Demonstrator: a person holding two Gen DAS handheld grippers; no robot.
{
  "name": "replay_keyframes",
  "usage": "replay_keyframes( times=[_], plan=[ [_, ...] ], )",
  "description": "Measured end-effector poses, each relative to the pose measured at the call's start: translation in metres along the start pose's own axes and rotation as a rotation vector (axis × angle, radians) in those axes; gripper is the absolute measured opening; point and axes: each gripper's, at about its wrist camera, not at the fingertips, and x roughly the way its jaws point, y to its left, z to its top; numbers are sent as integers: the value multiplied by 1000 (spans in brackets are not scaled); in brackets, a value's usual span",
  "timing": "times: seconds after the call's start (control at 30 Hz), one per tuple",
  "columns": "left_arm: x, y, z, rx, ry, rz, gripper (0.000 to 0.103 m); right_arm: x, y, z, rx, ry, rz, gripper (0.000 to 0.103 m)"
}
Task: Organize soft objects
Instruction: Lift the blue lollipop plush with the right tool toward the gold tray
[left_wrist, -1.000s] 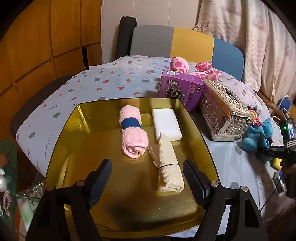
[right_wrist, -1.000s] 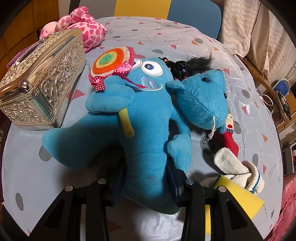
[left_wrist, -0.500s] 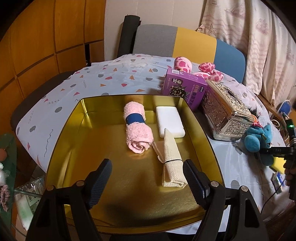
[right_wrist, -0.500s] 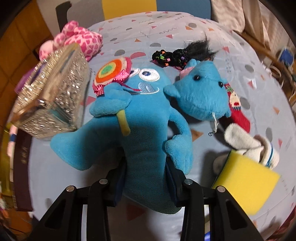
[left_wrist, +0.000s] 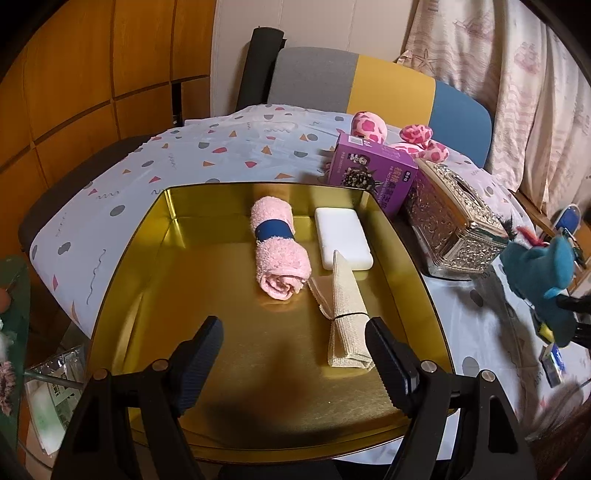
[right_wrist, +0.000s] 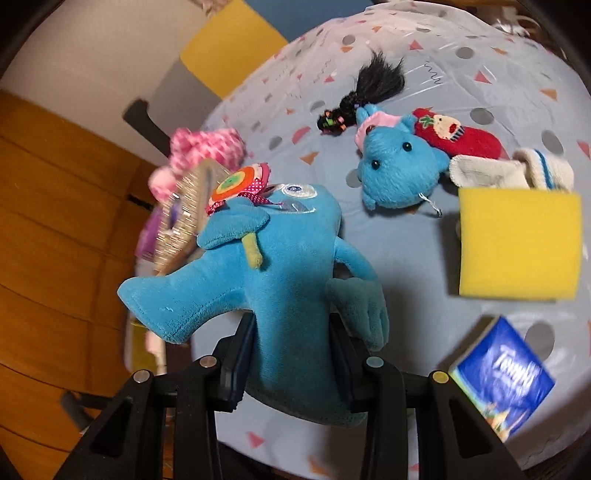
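Over the gold tray (left_wrist: 122, 280), the left gripper (left_wrist: 293, 360) hangs open and empty above a rolled pink towel (left_wrist: 279, 247).

Right wrist view: the right gripper (right_wrist: 291, 354) pinches a blue plush monster (right_wrist: 280, 280) at its lower body, clear of the tablecloth (right_wrist: 406, 258). It looks light and squashy, so a mid-body hold suits.

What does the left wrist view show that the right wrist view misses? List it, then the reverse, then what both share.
Left wrist only: the gold tray holding a pink towel roll, a white pad and a beige cloth roll; the open left claw above it.

Right wrist only: a small blue bear, red sock, white sock, yellow sponge, tissue pack and black hair tie.

Both: the blue plush gripped by the right claw, the silver box and the pink plush.
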Motion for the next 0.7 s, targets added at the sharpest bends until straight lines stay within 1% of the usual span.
replay_keyframes(
  times=[0.1,0.17,0.23,0.33,0.5,0.63,0.7],
  plan=[
    [0,-2,0,6,1,-1,79,-16,4,-2,9,-42,71,38],
    [-1,-4,0,10,1,-2,80,-26,14,-2,-15,-72,102,38],
    [-2,-4,1,11,-2,-1,79,-36,30,-4,-70,-100,117,38],
    [-4,-4,2,15,-11,6,80,-41,61,-9,-175,-124,103,38],
    [-9,0,2,17,-22,25,80,-23,110,-22,-320,-96,83,38],
    [-16,6,3,19,-45,51,80,2,145,-34,-404,-56,115,38],
    [-22,12,4,15,-61,67,82,18,162,-38,-437,-31,121,38]
  ],
)
